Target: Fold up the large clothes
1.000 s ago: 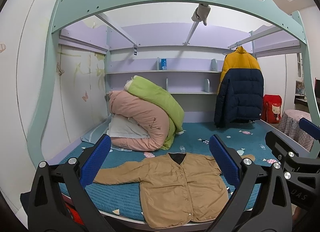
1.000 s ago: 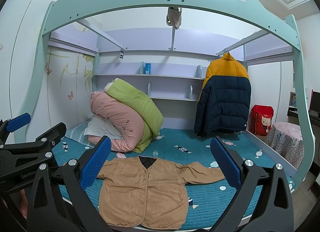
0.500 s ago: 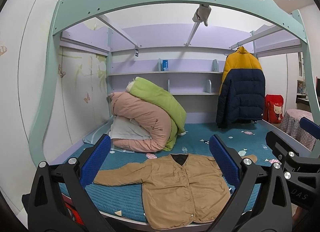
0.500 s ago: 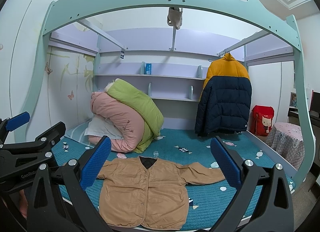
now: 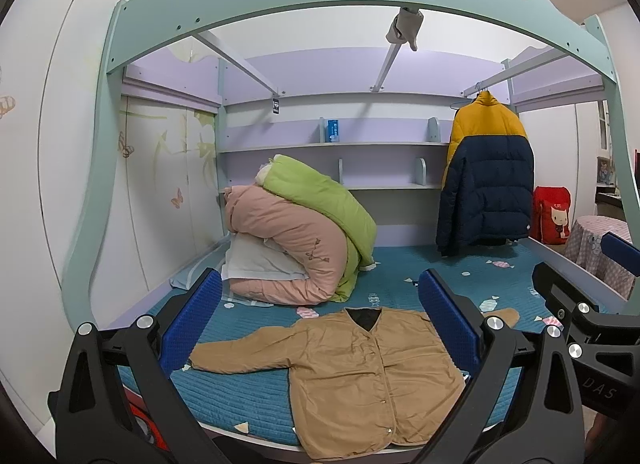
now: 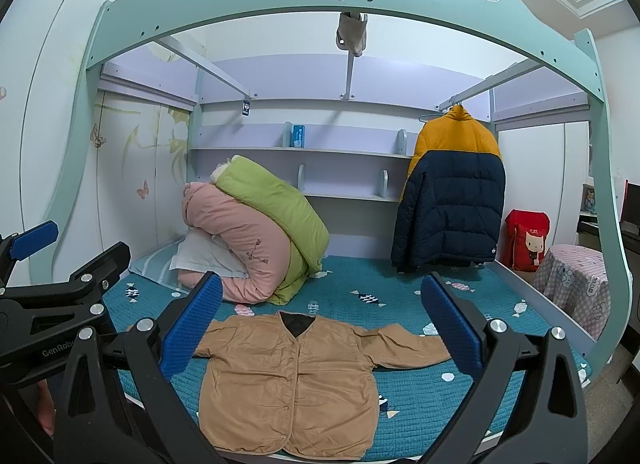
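**Inspector:** Nothing on the bed has moved since the earlier frames; only the left wrist view has drifted a little, so the bedding pile sits slightly further right in it. The tan jacket (image 6: 288,380) lies flat, front up and buttoned, on the teal mattress (image 6: 420,396) near the front edge, both sleeves spread outward.

**Operator:** Gripper status?

**Inspector:** The left gripper (image 5: 320,328) has its jaws wide apart and holds nothing. The right gripper (image 6: 322,328) is the same: fully spread, empty. Both hang in front of the bed, apart from the cloth. No fold has begun.

**Operator:** Recommendation for the first fold?

**Inspector:** In my judgement, take a sleeve first. Pinch at the cuff and near the shoulder seam so the sleeve travels as one straight panel across the chest. Close only on the top layer of cloth, not the mattress cover beneath. Keep the lift low, or the light fabric will likely drag the body out of square.

**Operator:** Hazards?

**Inspector:** The hem lies at the very edge of the bed; pulling toward the operator could slide it off. The rolled quilts (image 6: 256,236) behind the collar are clear of the work.
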Demonstrator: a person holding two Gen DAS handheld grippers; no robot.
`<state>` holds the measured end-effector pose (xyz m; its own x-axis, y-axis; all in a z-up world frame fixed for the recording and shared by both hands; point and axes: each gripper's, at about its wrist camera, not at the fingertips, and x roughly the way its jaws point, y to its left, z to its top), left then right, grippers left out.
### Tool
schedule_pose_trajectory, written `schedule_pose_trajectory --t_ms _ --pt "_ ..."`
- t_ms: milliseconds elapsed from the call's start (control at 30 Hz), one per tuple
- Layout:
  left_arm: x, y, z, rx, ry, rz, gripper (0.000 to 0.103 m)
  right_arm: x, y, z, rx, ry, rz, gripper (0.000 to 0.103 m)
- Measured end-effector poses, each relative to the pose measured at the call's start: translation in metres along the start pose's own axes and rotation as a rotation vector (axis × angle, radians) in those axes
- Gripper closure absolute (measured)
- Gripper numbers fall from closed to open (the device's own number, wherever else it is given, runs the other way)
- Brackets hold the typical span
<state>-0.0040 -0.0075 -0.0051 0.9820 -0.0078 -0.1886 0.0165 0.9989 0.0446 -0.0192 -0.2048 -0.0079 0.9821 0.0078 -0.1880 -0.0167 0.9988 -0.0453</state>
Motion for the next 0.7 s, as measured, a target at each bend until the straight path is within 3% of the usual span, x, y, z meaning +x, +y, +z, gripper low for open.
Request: schedule_pose_trajectory --t_ms 700 --pt "0.012 0.009 -0.003 -0.002 0.018 0.005 0.005 0.016 0.011 -0.013 0.005 0.024 0.005 0.007"
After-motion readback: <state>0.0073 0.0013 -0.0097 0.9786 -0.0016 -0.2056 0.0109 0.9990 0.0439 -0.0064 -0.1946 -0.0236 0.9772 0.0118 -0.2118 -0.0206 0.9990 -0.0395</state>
